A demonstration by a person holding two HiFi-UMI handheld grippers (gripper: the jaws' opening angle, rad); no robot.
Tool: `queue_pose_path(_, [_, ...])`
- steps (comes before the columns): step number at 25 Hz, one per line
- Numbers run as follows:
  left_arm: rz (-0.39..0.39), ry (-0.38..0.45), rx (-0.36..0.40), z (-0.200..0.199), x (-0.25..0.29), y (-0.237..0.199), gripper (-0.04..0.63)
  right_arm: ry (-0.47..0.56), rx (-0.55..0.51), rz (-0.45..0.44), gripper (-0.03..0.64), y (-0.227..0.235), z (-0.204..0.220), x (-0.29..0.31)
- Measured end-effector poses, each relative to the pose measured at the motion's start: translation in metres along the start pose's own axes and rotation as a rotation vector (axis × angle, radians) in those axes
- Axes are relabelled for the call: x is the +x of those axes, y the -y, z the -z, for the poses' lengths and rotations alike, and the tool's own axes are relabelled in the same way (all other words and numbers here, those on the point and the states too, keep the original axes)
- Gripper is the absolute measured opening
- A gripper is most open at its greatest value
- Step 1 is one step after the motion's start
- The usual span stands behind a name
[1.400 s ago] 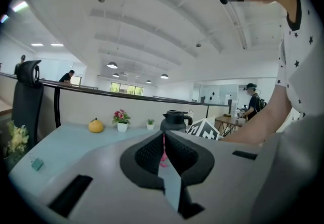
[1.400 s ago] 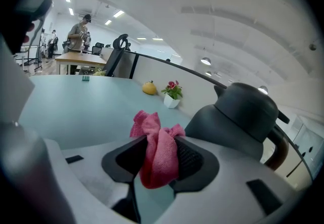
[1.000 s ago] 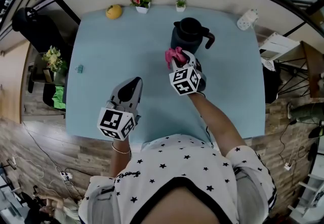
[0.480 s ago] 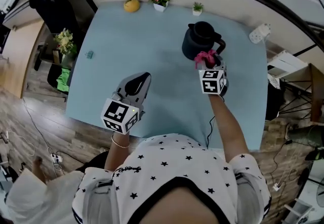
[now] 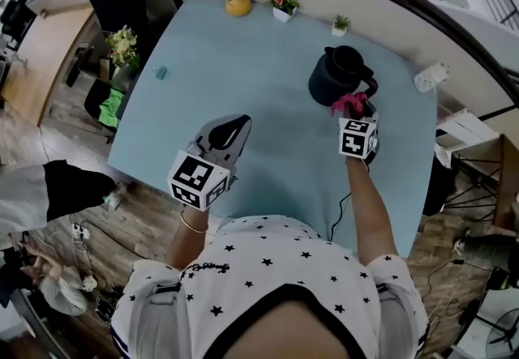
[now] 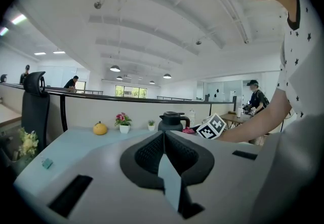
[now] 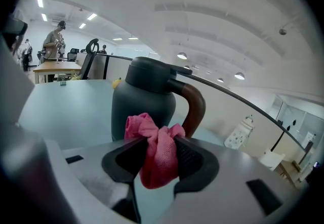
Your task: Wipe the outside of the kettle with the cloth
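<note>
Pink cloth (image 7: 154, 139) pinched between the ribbed black pads of the right gripper (image 5: 354, 113): soft, fuzzy weave, bunched into folds, spilling above and below the jaws. Held low against the kettle (image 5: 337, 79), at the gap between body and handle; actual contact hard to confirm. Kettle: matte dark grey, squat rounded body, flat lid, curved glossy brown handle (image 7: 195, 107). Standing upright toward the far right of the smooth pale blue table (image 5: 243, 66). Left gripper (image 6: 164, 138): empty, tips pressed together, only a thin wedge of table visible behind them; hovering over the near left part of the table, well apart from the kettle. Grey moulded shells, marker cubes at the rear of both grippers. Along the far edge: yellow round fruit (image 5: 238, 5), small white pot of pink flowers (image 5: 281, 2).

Versus a second ago: cloth moved from the kettle's front left round to the handle side on the right. Left gripper in much the same spot, jaws unchanged.
</note>
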State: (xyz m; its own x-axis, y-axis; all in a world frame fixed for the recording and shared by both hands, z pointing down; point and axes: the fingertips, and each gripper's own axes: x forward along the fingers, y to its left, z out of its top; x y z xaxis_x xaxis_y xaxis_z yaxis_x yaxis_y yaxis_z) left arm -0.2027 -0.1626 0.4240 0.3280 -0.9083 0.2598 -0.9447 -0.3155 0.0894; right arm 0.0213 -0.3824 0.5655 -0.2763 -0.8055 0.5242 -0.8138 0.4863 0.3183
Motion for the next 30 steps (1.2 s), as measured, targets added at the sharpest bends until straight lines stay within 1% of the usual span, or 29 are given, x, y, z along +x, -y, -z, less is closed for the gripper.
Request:
queue_pose_path(2, [0.008,0.002,0.002,0.000,-0.001,0.001,0.031,0.013,0.001,-0.005,0.164,-0.002,-0.001,-0.006])
queue_pose_path(4, [0.013,0.001,0.003,0.000,-0.001,0.002,0.031,0.045,0.027,-0.021,0.163,-0.008,-0.004,-0.016])
queue_pose_path(6, [0.014,-0.002,0.000,0.001,0.000,0.000,0.031,0.086,0.036,-0.050,0.163,-0.021,-0.013,-0.026])
queue_pose_path(7, [0.016,-0.004,-0.001,0.001,0.001,-0.001,0.031,0.107,0.022,-0.073,0.163,-0.030,-0.019,-0.030])
queue_pose_path(10, [0.022,-0.008,-0.001,0.003,0.005,-0.003,0.031,0.162,-0.072,-0.155,0.163,-0.067,-0.040,-0.032])
queue_pose_path(12, [0.027,-0.009,0.001,0.002,0.008,-0.003,0.030,0.174,-0.123,-0.206,0.163,-0.092,-0.051,-0.027])
queue_pose_path(15, [0.026,-0.013,-0.002,0.004,0.009,-0.006,0.031,0.183,-0.207,-0.254,0.163,-0.128,-0.064,-0.015])
queue_pose_path(17, [0.011,-0.020,-0.008,0.007,0.007,-0.012,0.031,0.188,-0.291,-0.273,0.163,-0.149,-0.070,-0.004])
queue_pose_path(20, [-0.024,-0.031,-0.021,0.011,0.001,-0.024,0.031,0.190,-0.430,-0.279,0.163,-0.172,-0.076,0.015])
queue_pose_path(23, [-0.056,-0.042,-0.035,0.016,-0.003,-0.035,0.031,0.215,-0.551,-0.231,0.163,-0.181,-0.081,0.028])
queue_pose_path(25, [-0.066,-0.045,-0.041,0.017,-0.004,-0.039,0.031,0.228,-0.613,-0.211,0.163,-0.184,-0.081,0.033])
queue_pose_path(27, [-0.067,-0.047,-0.041,0.016,-0.002,-0.040,0.031,0.222,-0.636,-0.217,0.163,-0.188,-0.078,0.035])
queue_pose_path(30, [-0.055,-0.049,-0.034,0.015,0.002,-0.038,0.031,0.196,-0.620,-0.214,0.163,-0.186,-0.071,0.038])
